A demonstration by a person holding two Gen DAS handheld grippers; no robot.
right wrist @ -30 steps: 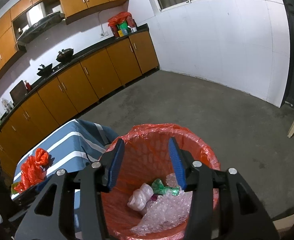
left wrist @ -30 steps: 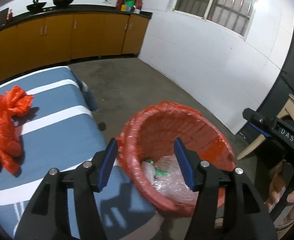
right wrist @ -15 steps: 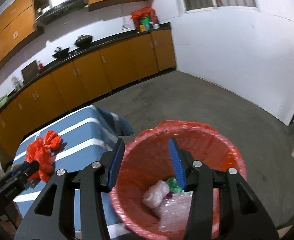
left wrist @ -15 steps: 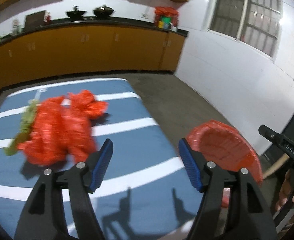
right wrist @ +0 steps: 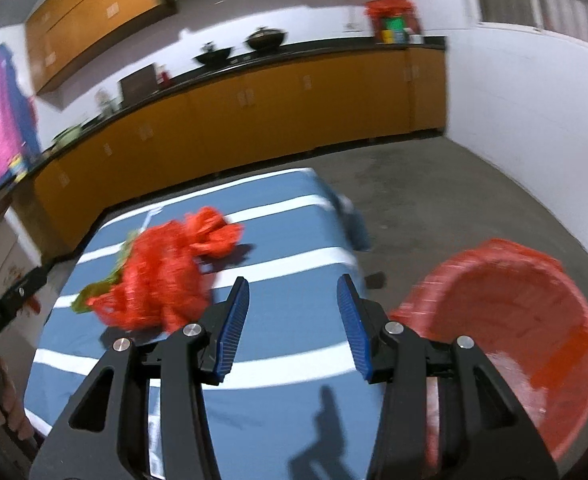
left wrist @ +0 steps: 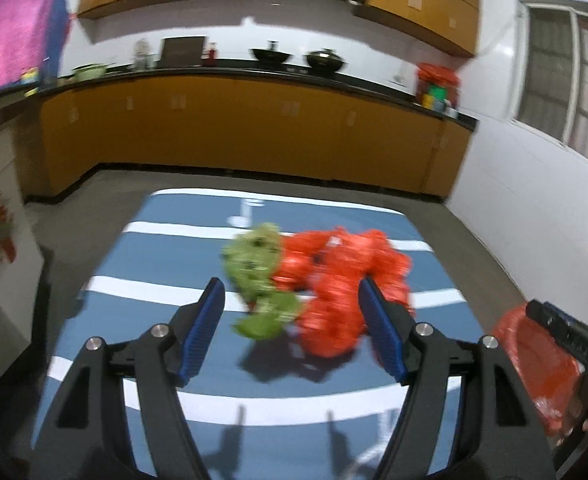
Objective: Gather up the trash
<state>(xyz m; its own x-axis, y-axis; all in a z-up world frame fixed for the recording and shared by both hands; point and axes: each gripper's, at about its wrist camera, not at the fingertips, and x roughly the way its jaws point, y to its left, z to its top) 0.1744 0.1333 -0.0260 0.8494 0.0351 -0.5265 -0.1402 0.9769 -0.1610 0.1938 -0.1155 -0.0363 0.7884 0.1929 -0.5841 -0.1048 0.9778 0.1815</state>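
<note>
**A:** So where are we at with the trash run? Looks like we're in the reach-for-the-next-piece step. Our left tongs (left wrist: pixel 290 336) are lined up on the crumpled red plastic bag (left wrist: pixel 342 288) and the green mesh wad (left wrist: pixel 260 276) touching its left side, both lying on the blue striped table (left wrist: pixel 142 272). The jaws have just been opening wider, nothing is pinched between them, and the pile sits beyond the tips, not in the gap.

**B:** Yep, and our right tongs (right wrist: pixel 292 324) are roughly half open and empty too, hanging over bare tablecloth. From that side the bag is off to the left of the jaws, and the red-lined trash bin (right wrist: pixel 534 320) stands on the floor just past the table's right edge.

**A:** It's pretty blurry, so we can't tell if the red and green stuff is one tangle or two separate pieces.

**B:** Our guess for the next move: bring the left tongs forward and down until the blue pads straddle the red bundle, then close on a thick fold so the thin plastic doesn't slip out. If the green bit isn't attached, that's probably a second trip.

**A:** Then carry it right, over the rim, and drop it in the bin.
</note>
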